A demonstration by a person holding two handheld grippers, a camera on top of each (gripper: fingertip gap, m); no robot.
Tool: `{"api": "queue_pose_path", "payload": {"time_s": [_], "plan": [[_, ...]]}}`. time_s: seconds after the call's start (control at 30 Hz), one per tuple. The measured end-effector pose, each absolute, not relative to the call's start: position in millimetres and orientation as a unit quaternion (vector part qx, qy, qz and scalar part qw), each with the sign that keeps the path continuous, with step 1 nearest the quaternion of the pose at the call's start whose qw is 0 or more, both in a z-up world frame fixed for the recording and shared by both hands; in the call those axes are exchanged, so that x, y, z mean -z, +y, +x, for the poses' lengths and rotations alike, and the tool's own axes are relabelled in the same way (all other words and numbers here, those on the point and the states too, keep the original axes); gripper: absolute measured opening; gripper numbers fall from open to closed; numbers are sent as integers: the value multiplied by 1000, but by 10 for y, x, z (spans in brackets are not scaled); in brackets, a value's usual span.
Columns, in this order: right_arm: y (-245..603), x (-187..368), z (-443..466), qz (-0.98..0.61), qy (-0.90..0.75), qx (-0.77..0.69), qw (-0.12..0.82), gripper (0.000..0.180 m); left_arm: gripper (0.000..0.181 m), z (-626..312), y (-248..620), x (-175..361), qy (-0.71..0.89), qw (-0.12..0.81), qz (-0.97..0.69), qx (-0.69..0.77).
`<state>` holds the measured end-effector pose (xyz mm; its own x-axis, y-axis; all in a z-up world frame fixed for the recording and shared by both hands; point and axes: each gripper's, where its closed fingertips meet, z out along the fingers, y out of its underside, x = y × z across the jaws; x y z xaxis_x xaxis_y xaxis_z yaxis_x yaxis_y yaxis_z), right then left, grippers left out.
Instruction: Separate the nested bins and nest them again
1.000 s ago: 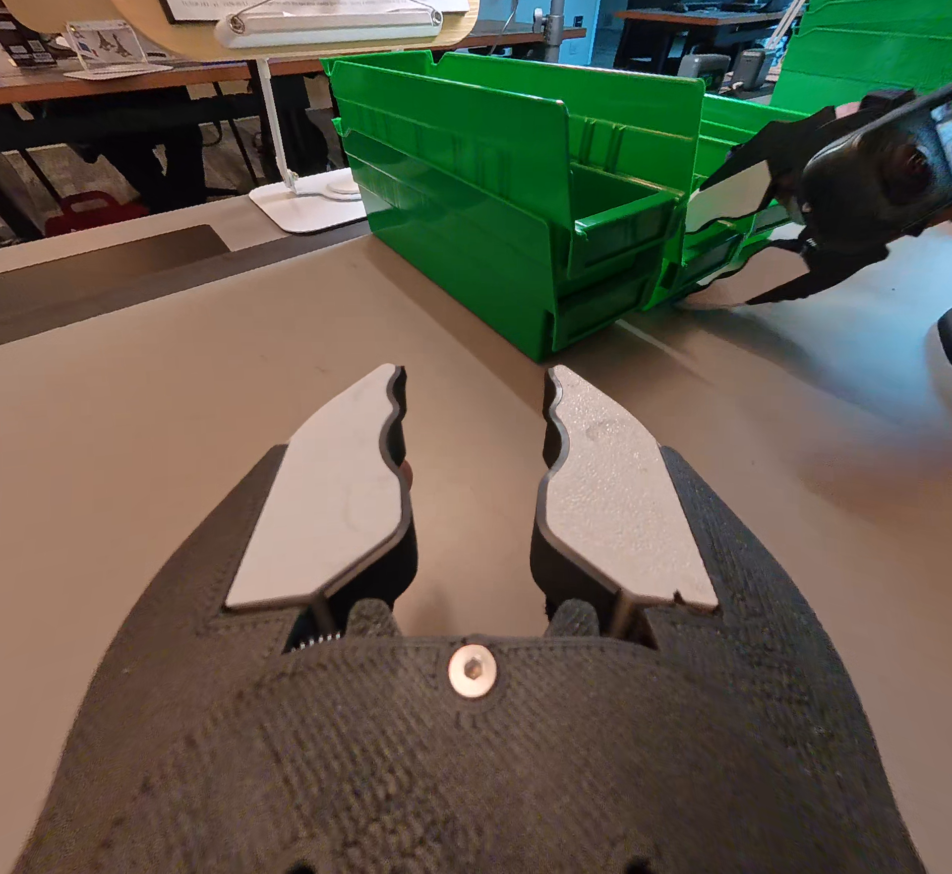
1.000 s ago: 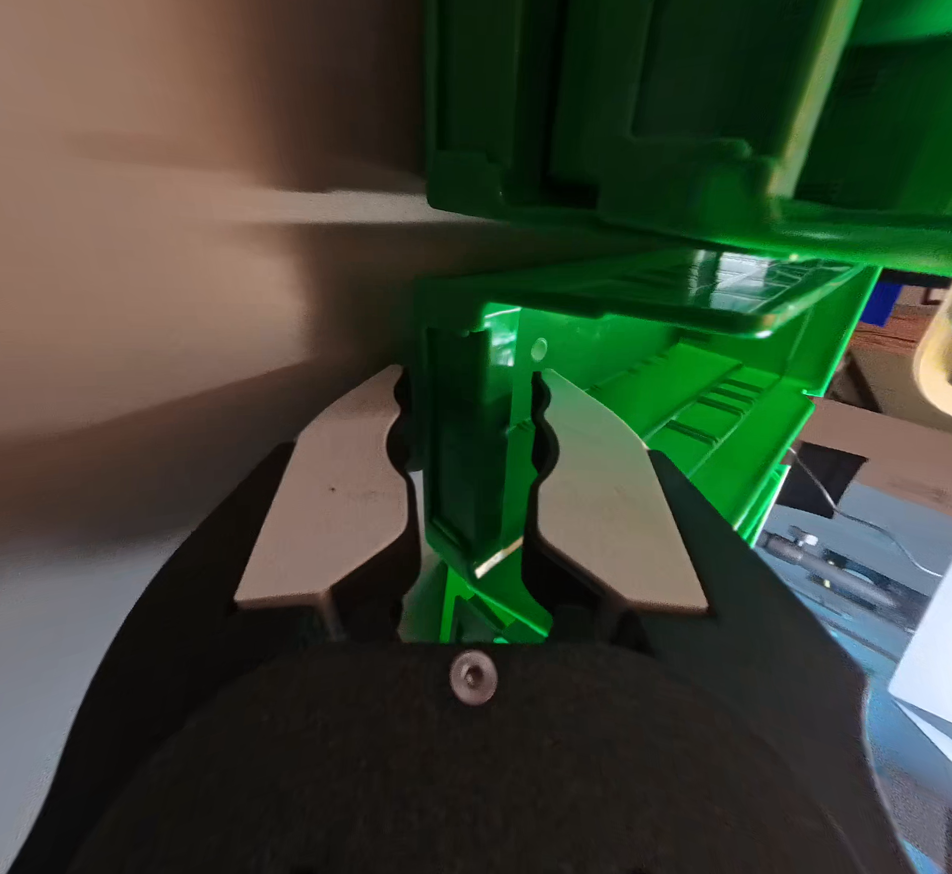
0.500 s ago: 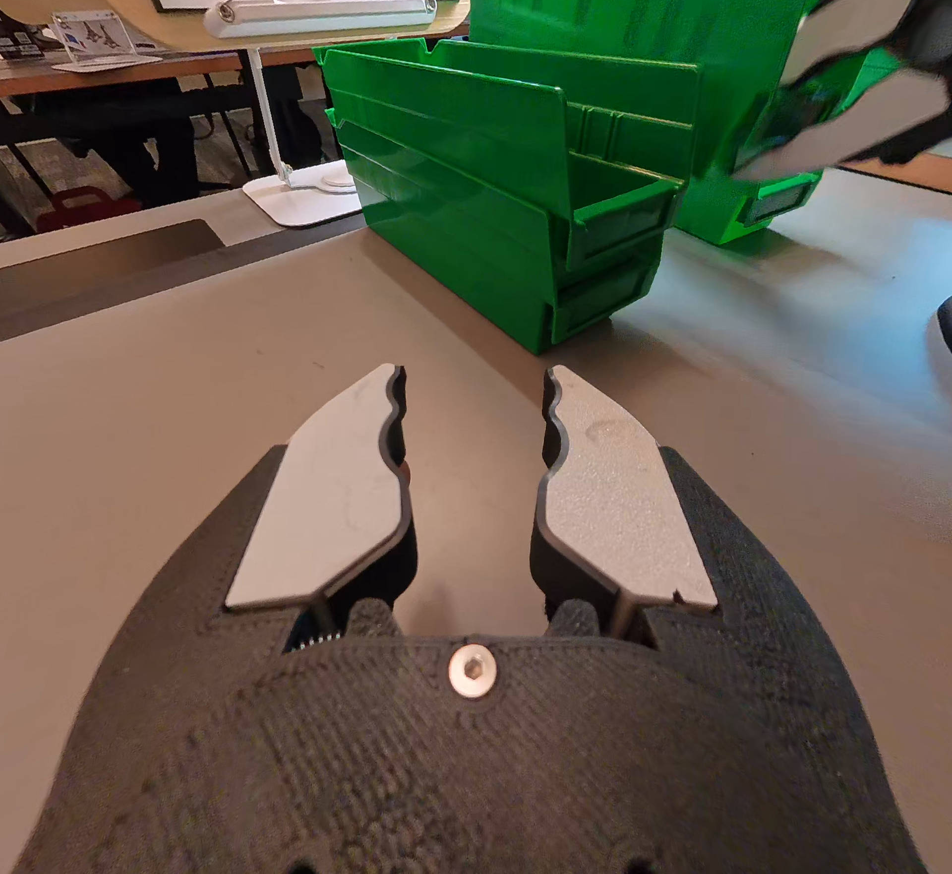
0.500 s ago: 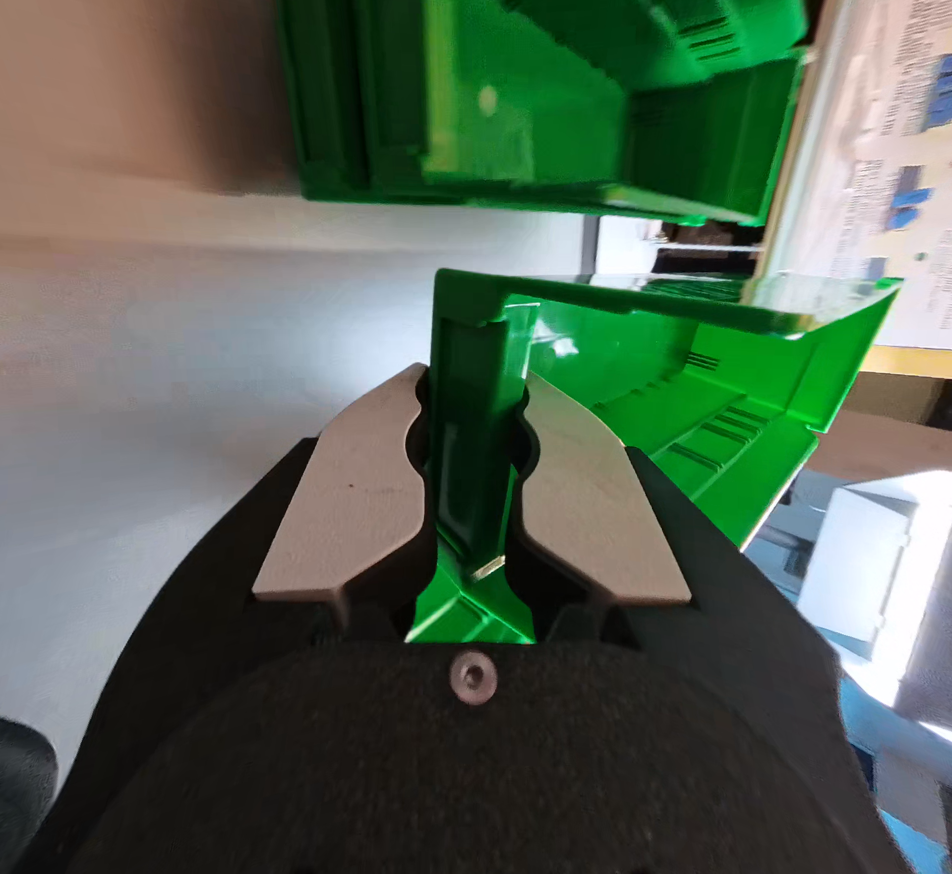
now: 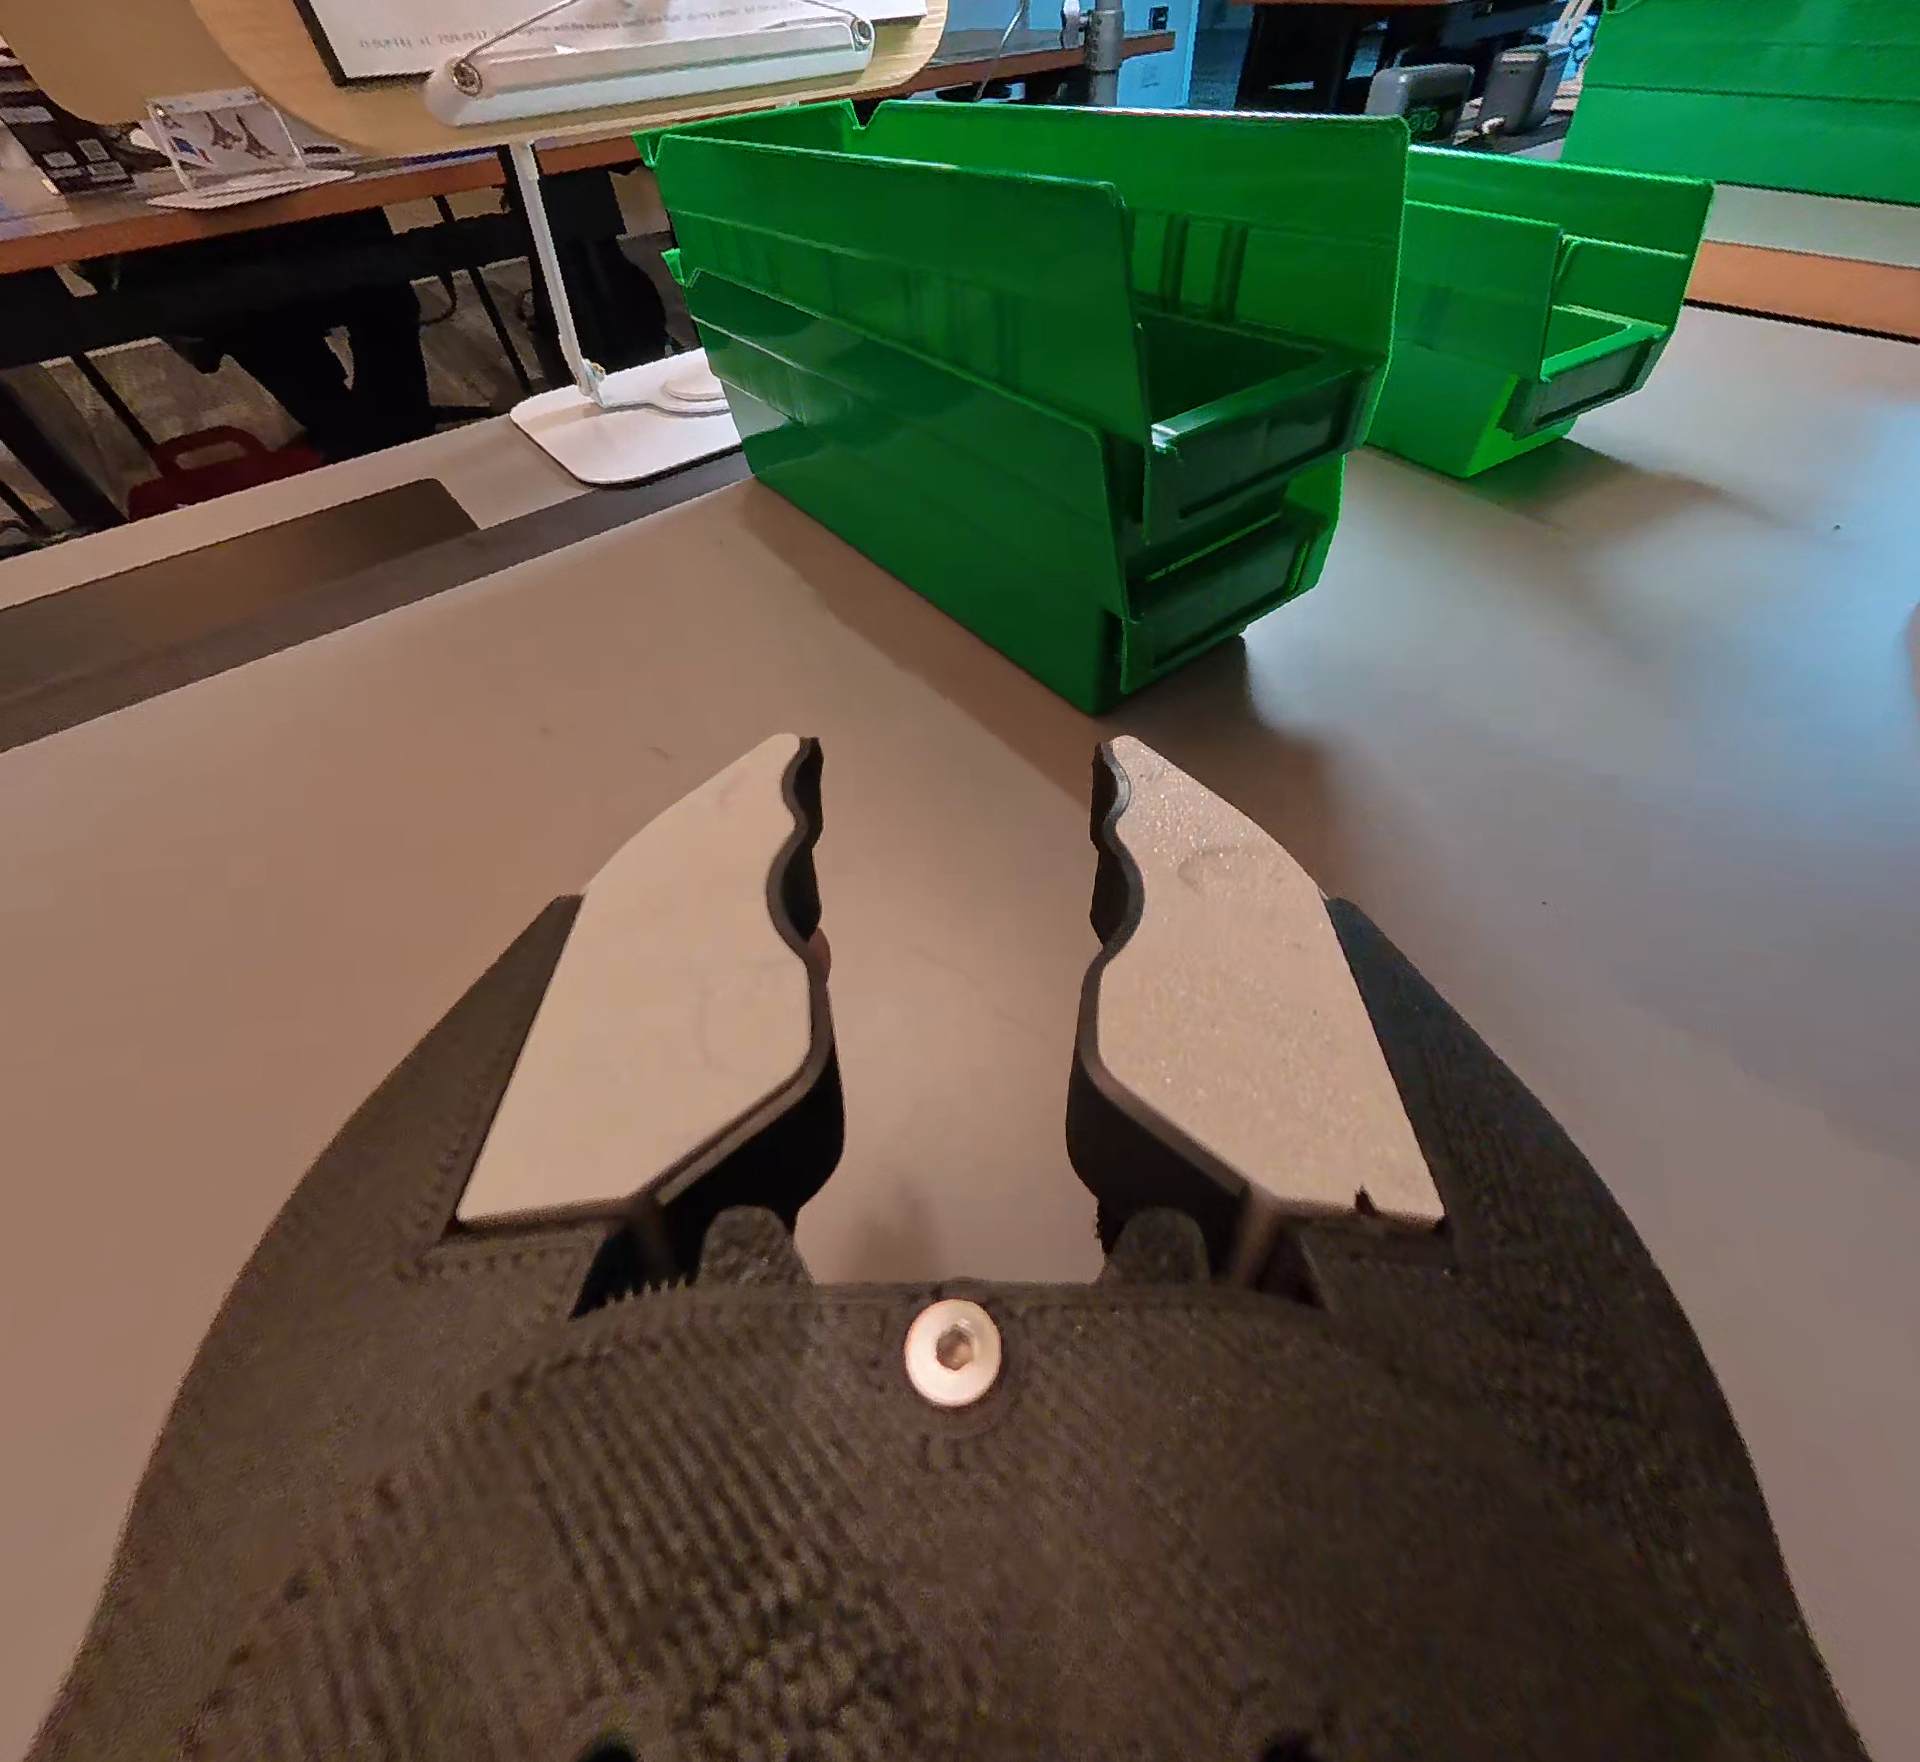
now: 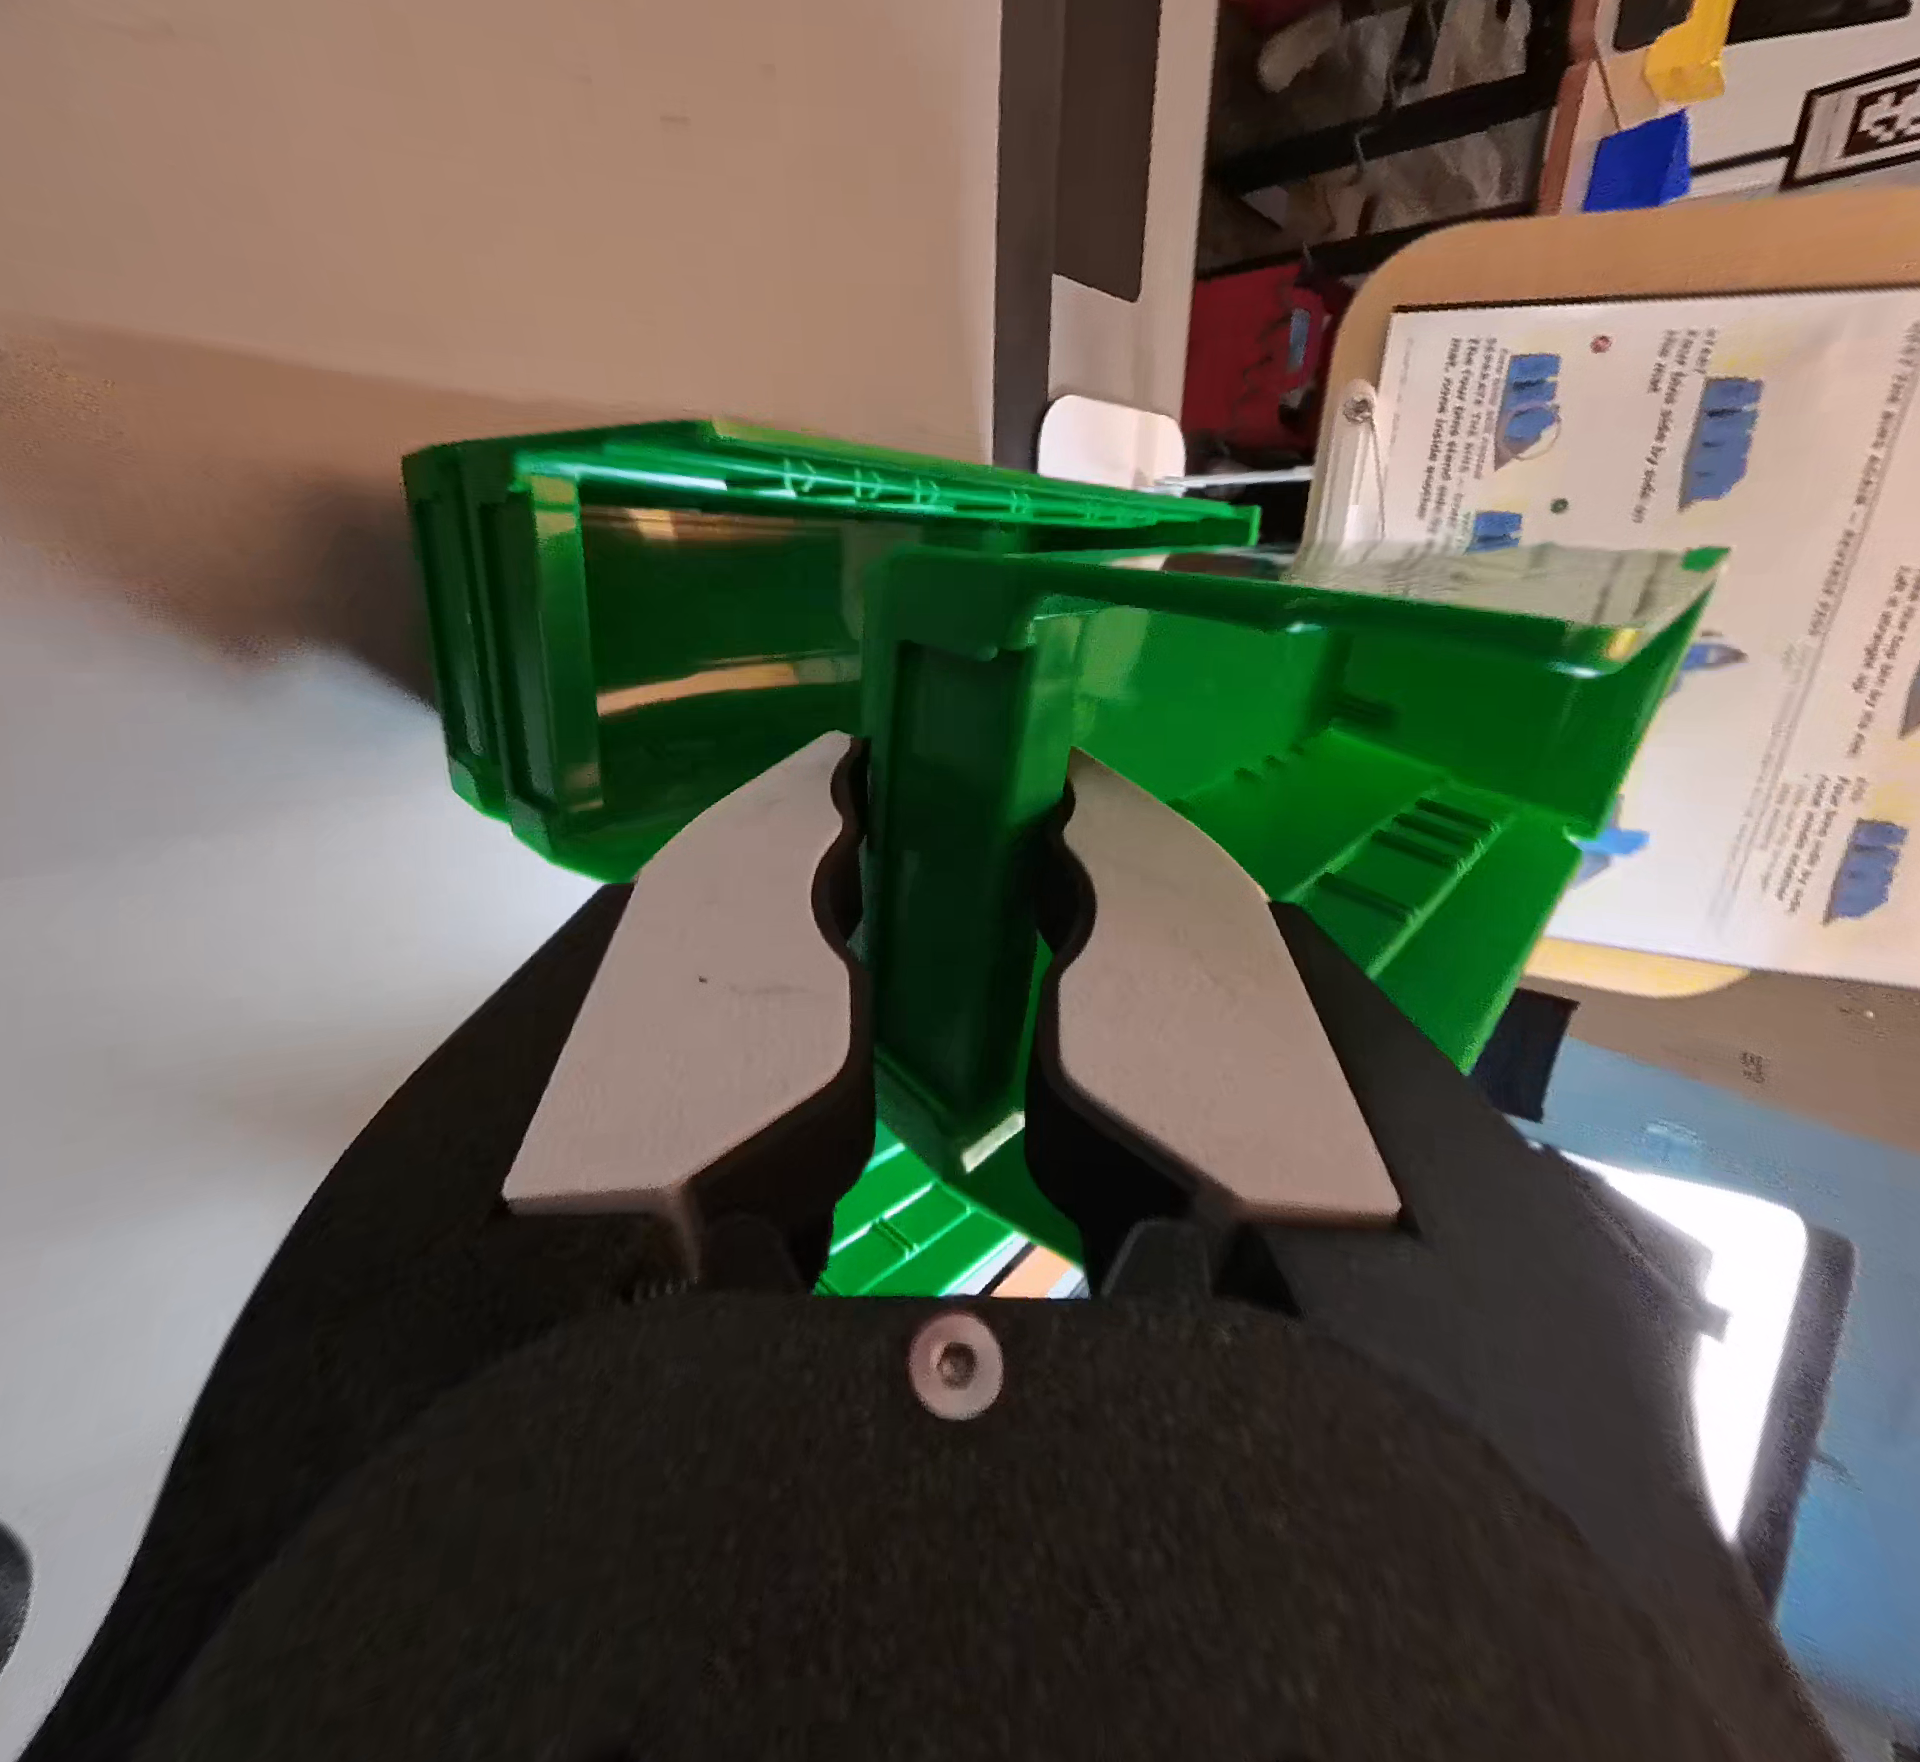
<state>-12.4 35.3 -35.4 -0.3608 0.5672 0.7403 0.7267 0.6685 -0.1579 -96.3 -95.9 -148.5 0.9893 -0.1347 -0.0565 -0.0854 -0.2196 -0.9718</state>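
Bin clamped by right gripper has risen above nested stack.

- Your left tongs hang low over the counter, level and pointing forward, with the jaws spread and nothing between them.
- Both pale left fingers show in full, tips well apart.
- Your right tongs are rolled onto their side and raised, jaws clamped on the front lip of a green bin.
- The right fingers press that lip from both sides.
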Motion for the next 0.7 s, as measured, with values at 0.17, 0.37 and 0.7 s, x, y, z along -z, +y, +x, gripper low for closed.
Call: {"api": "queue_pose_path", "payload": {"time_s": [0.17, 0.37, 0.7], "plan": [[340, 656, -257, -387, -834, 110, 377, 33, 49, -961, -964, 1474, 76, 622, -779, 17], [325, 748, -312, -388, -833, 116, 378, 30, 49, -948, -966, 1473, 78, 623, -778, 17], [271, 888, -246, -436, -811, 136, 365, 30, 48, -935, -960, 1500, 82, 619, -781, 10]]}}
